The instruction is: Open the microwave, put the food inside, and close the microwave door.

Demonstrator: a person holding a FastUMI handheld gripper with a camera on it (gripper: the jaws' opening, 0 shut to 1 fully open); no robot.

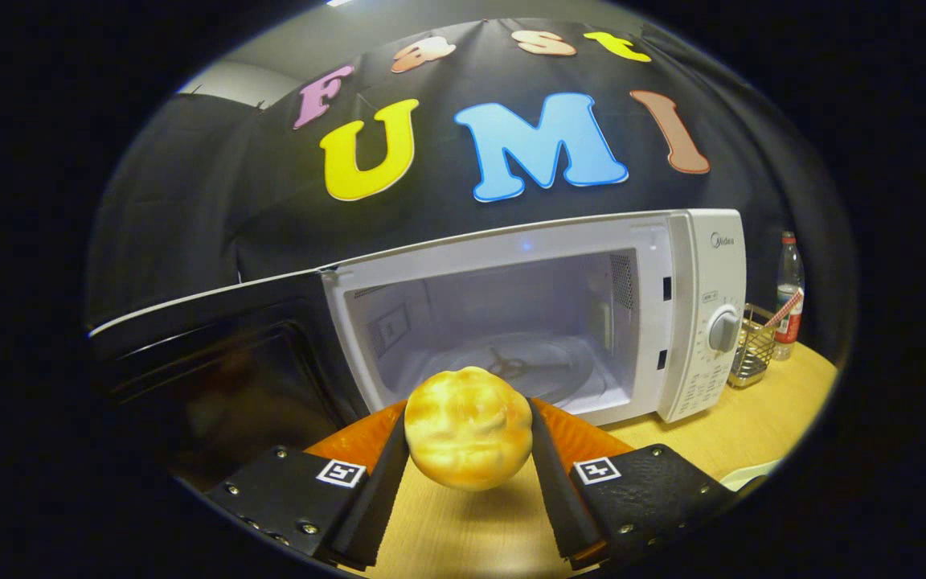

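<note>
Bun (468, 428) is clamped between the two fingers of the gripper (469, 434), one finger pressing on each side, and is held above the table (760, 426), just in front of the microwave (527, 314). The door (206, 354) is swung fully open to the left. The cavity is lit, and the turntable (511, 370) lies beyond the bun.

Hazards from this position (assessment):
- Sill strike. The bun sits low against the cavity opening. A forward advance without lift could drive it, or the fingers, into the lower front edge.
- Slip. The bun is rounded and looks soft. A weak grip could let it roll out, while excess force could crush it.
- Off-centre release. Placement short of the turntable could leave the bun on the sill, where it would block the door.
- Door contact. The door stands close on the left, so a leftward drift could knock it.
- Side clearance. A wire rack (752, 347) and a bottle (788, 296) stand to the right of the microwave and are well apart from the entry path.

Markings: a brand mark appears at the top of the control panel (708, 314), above the dial (723, 330). Panel print below the dial is too small to read. The bottle label is not legible. Each finger mount carries a square coded tag.
</note>
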